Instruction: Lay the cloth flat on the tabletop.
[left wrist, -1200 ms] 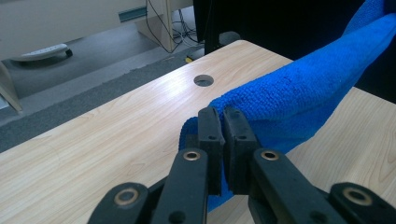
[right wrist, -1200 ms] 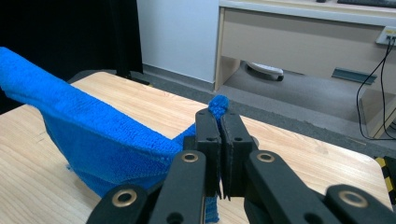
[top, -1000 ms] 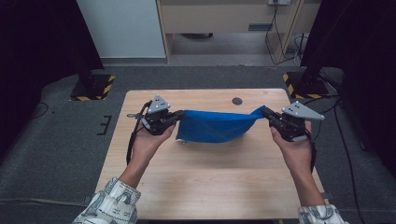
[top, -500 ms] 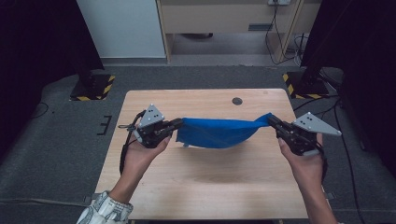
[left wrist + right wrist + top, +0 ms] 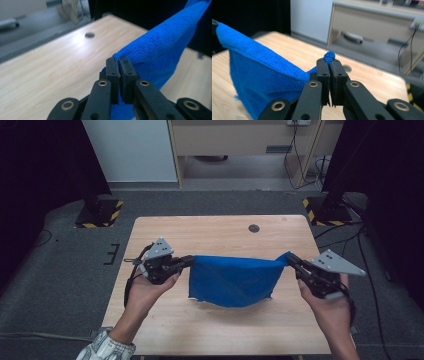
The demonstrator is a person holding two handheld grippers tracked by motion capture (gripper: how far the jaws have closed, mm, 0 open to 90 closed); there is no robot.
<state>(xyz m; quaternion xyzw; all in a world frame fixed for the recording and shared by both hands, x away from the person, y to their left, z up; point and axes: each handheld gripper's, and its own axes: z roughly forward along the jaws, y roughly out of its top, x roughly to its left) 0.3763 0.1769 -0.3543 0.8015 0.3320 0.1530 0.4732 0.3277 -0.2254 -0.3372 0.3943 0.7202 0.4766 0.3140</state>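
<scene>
Nearest the person, a patterned sleeve enters at the bottom left of the high view, and both forearms reach forward over the table. The left gripper and the right gripper are well apart, each with its jaws pressed together on a top corner of the blue cloth. The cloth hangs between them above the middle of the table, its top edge nearly straight and its lower edge sagging close to the wood. In the left gripper view the left gripper pinches a folded edge of the cloth. In the right gripper view a tuft of the cloth pokes out above the right gripper. Farther back, a dark round hole sits in the tabletop near its far edge.
</scene>
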